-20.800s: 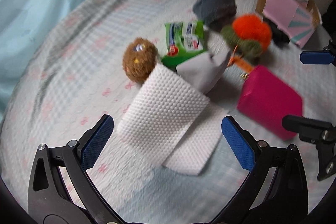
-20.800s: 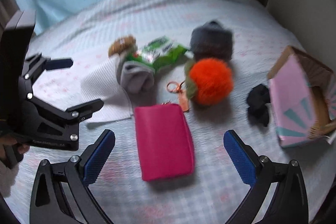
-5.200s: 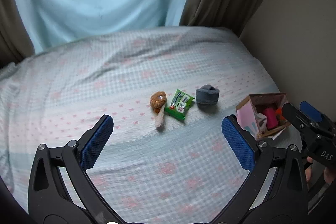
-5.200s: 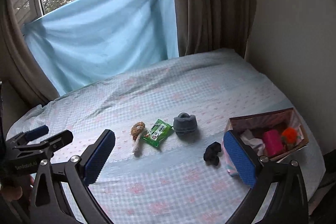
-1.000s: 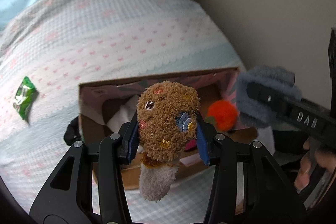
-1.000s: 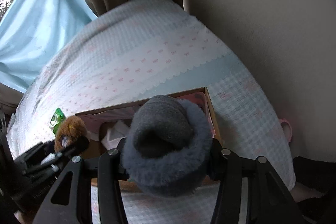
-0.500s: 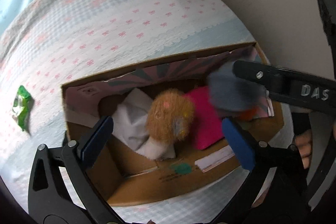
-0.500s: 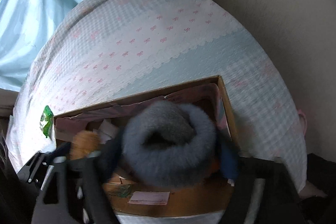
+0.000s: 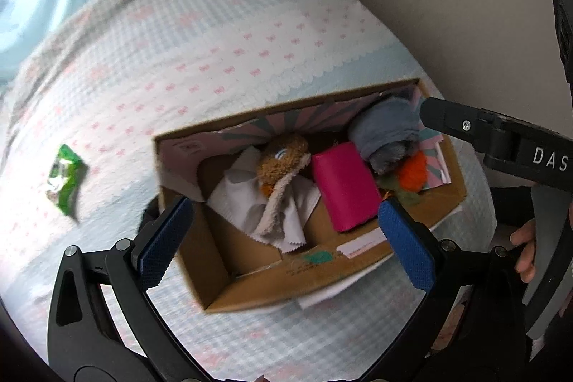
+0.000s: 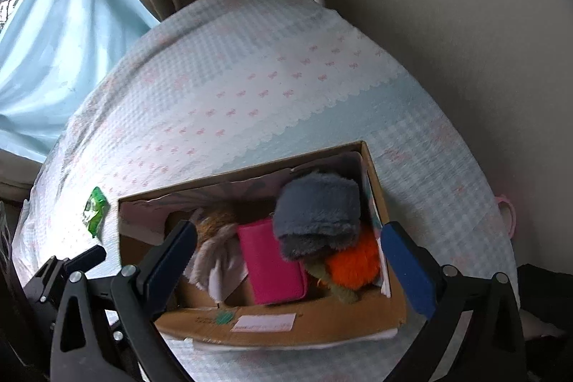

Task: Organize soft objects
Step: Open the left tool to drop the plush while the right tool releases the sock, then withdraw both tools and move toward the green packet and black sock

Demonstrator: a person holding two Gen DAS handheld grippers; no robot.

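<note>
We note a person's fingers only in the left wrist view. Left gripper spread wide, empty; right gripper opening, empty. Brown plush toy and grey fluffy slipper lie in the open cardboard box near the bed's corner.

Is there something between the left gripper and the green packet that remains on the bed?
Nothing visible blocks it. The green packet lies alone on the bedspread, left of the cardboard box, and the left gripper hovers open over the box.
</note>
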